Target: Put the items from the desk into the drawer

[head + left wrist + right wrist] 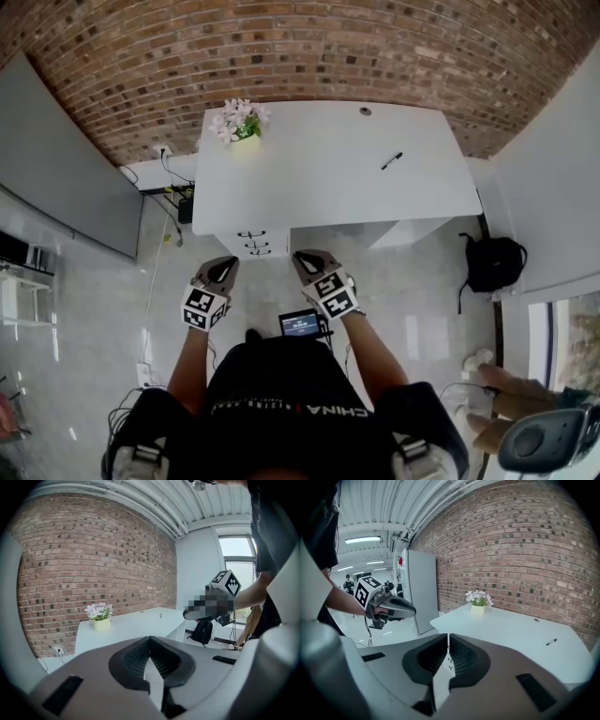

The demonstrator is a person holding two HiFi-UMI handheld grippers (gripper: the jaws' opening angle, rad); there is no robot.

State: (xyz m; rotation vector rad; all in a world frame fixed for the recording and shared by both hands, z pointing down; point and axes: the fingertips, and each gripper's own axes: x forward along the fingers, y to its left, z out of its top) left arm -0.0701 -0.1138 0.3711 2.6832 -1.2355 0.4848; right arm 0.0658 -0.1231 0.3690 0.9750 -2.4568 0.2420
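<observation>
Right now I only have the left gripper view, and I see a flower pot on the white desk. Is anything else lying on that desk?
Observer: Yes, a black pen lies toward the right side of the desk, well apart from the flower pot.
Operator: Where is the drawer?
Observer: A drawer unit sits under the desk's near edge, just ahead of the left gripper; it looks closed.
Operator: Is the right gripper carrying anything?
Observer: No, the right gripper is shut with nothing between its jaws.
</observation>
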